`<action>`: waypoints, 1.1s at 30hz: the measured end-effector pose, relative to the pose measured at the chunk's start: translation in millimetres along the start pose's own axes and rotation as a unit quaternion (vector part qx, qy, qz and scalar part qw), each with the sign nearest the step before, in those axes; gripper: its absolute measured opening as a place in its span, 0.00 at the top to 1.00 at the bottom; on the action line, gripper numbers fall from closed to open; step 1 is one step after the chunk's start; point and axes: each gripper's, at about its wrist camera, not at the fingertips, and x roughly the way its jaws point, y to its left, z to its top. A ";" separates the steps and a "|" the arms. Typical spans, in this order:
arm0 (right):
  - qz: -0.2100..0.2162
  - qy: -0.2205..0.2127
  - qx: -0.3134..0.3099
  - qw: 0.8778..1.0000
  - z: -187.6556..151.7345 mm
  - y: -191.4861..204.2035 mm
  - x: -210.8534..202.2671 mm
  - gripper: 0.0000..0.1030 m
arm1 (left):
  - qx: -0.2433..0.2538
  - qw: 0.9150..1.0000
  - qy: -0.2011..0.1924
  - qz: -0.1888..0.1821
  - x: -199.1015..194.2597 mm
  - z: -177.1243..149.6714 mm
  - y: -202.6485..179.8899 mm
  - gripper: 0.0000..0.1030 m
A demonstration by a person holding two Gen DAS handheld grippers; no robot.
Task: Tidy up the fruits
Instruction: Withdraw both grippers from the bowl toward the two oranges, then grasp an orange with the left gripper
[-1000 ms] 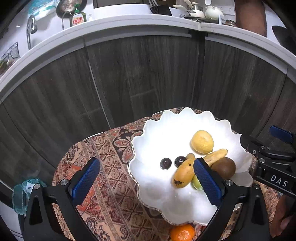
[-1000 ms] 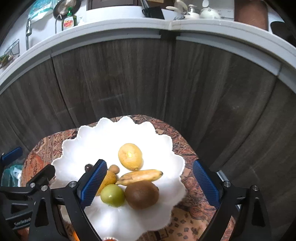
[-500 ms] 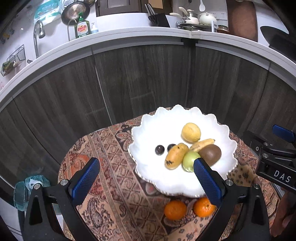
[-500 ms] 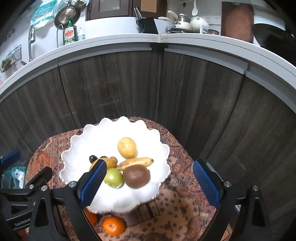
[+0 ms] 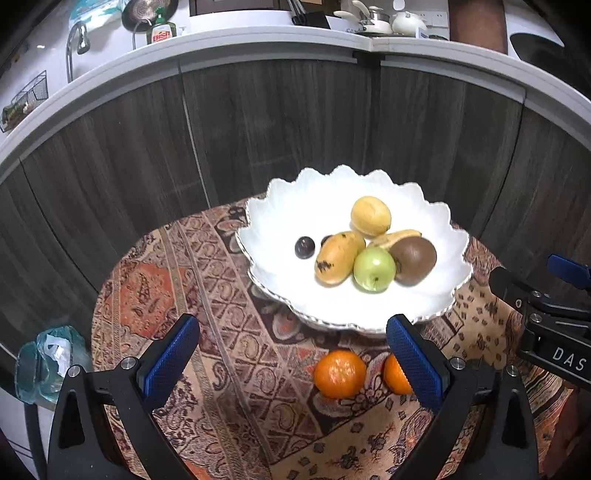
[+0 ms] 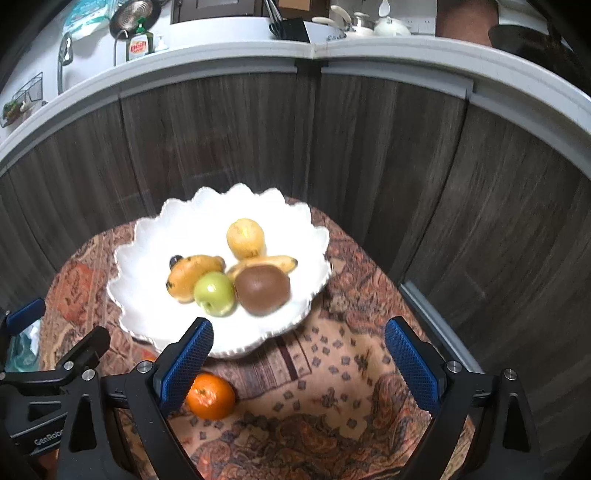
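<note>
A white scalloped bowl (image 5: pixel 295 295) (image 6: pixel 147 317) stands on a patterned cloth and holds a yellow lemon (image 5: pixel 370 216), a mango (image 5: pixel 338 256), a green apple (image 5: pixel 374 269), a brown kiwi (image 5: pixel 413 255), a small banana and dark grapes (image 5: pixel 304 247). Two oranges (image 5: pixel 340 373) lie on the cloth in front of the bowl; one shows in the right wrist view (image 6: pixel 210 396). My left gripper (image 5: pixel 291 363) is open and empty above the cloth, short of the bowl. My right gripper (image 6: pixel 297 363) is open and empty, also short of the bowl.
The round table with patterned cloth (image 5: pixel 221 332) stands against a dark wood cabinet front (image 5: pixel 277 129) below a white counter with dish soap (image 5: pixel 161 33) and kitchenware. A crumpled plastic bag (image 5: pixel 48 354) lies off the table's left edge.
Both grippers have pulled back and up from the bowl. The bowl now looks smaller and farther, and the two oranges in front of it have come into view.
</note>
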 end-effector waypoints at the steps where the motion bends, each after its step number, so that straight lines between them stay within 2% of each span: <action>1: -0.001 0.002 0.000 1.000 -2.6 -0.9 1.5 0.08 | 0.001 1.000 0.001 -0.003 2.0 -2.8 -0.7 0.00; 7: -0.008 0.013 0.001 1.000 -20.4 -2.7 9.1 0.08 | 0.006 1.000 0.013 -0.014 17.0 -19.8 -5.7 0.01; 16: -0.017 0.027 -0.002 0.999 -35.3 -2.7 23.2 0.08 | 0.012 0.999 0.037 -0.027 41.8 -37.2 -13.3 0.08; 26: -0.017 0.042 0.005 0.999 -41.9 -5.2 38.7 0.08 | 0.026 0.997 0.057 -0.033 65.7 -41.7 -25.4 0.23; 33: -0.015 0.050 0.008 0.999 -46.0 -6.5 45.3 0.08 | 0.032 0.996 0.072 -0.043 76.1 -44.4 -30.6 0.42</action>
